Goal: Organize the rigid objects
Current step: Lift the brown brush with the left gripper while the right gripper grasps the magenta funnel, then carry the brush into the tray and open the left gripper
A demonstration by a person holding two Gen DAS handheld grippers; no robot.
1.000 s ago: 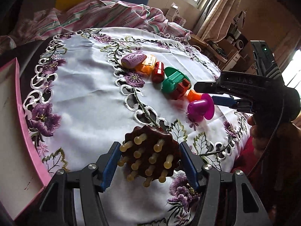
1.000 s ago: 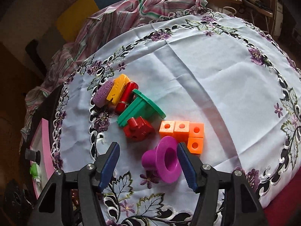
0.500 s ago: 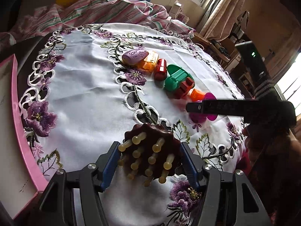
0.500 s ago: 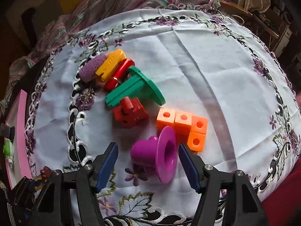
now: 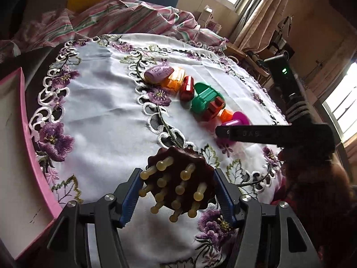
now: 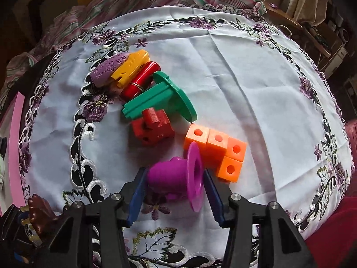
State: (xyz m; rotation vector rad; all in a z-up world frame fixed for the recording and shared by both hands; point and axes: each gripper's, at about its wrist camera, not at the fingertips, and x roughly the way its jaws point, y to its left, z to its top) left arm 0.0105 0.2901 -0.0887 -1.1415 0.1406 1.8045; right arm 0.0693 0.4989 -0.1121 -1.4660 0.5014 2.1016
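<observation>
both tools closed: left tool (image 5: 177,193) on brown massager (image 5: 178,184), right tool (image 6: 175,194) on purple funnel (image 6: 178,175).

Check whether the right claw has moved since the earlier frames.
Yes. The right claw advanced toward the orange cube block, and its fingers now flank the purple flanged piece.

Pink tray (image 5: 26,147) cut off at left edge, purple flanged piece (image 5: 239,118) half hidden (behind right hand-held gripper (image 6: 175,186))

An embroidered tablecloth (image 6: 234,71) carries colourful toy blocks (image 6: 215,146), apparently plastic.
</observation>
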